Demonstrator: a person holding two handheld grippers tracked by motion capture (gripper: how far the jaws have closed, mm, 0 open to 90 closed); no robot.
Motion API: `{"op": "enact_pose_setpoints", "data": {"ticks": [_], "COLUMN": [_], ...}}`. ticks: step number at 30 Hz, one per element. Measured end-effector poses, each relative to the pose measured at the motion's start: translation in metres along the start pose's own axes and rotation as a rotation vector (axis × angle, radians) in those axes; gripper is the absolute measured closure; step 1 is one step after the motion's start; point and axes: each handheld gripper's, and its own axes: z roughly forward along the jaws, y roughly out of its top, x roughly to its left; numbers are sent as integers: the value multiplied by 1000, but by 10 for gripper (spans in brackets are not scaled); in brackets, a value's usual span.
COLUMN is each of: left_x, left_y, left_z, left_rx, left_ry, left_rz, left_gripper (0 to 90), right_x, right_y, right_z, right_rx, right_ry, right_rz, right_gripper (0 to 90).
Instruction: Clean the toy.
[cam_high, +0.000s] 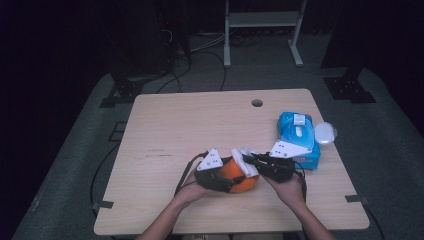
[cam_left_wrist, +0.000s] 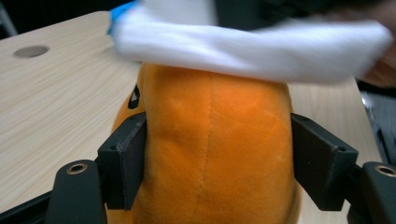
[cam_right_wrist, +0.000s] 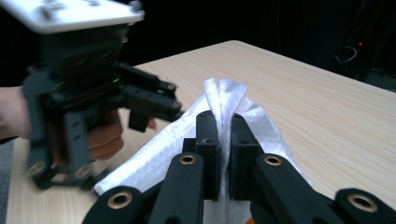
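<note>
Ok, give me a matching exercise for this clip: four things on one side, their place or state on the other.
Things:
1. plush toy
2. white wipe
3. blue wipes pack
4. table hole

States:
A. near the table's far edge
B. pinched between the right gripper's shut jaws
C. clamped between the left gripper's jaws
D. lying at the table's right side

Pairs: 1-C, 2-B, 3-D, 4-A

soft orange plush toy (cam_left_wrist: 215, 154), fibrous white cloth wipe (cam_right_wrist: 224, 100), matt pale wood-grain table (cam_high: 165, 125).
</note>
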Motion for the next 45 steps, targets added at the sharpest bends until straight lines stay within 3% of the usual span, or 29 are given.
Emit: {"op": "enact_pose_setpoints", "data": {"ticks": [5, 9, 12, 14, 21, 23, 31, 33, 36, 40, 45], "left_x": [-6, -3, 0, 0, 2, 2, 9, 11, 16, 24, 26], "left_y": [1, 1, 0, 0, 0, 0, -2, -1, -1, -8, -12], "left_z": [2, 0, 0, 0, 1, 1, -2, -3, -6, -7, -8], "left_rx": [16, 13, 2, 2, -12, -12, -31, -32, -34, -37, -32], "left_ry": [-28, -20, -14, -12, 14, 14, -8, -19, -30, -66, -99], "left_rz": [66, 56, 26, 27, -25, -26, -44, -36, -63, -73, -35], "left_gripper": [265, 267, 268, 267, 267, 267, 262, 210, 120, 81, 81], "right_x": [-11, -26, -26, -24, 7, 10, -13, -14, -13, -13, -14], "right_y": [-3, -9, -12, -11, 4, 5, -6, -8, -8, -7, -9], "right_z": [0, -4, -8, -9, -3, -2, -10, -9, -9, -8, -8], "right_rx": [15, 41, 38, 40, 30, 34, 32, 28, 30, 31, 29], "right_ry": [12, -15, -17, -17, 20, 12, -30, -21, -18, -12, -7], "right_rz": [44, 82, 99, 97, -19, -36, 28, 43, 40, 34, 46], "right_gripper": [842, 842, 843, 842, 841, 841, 841, 841, 841, 841, 841]}}
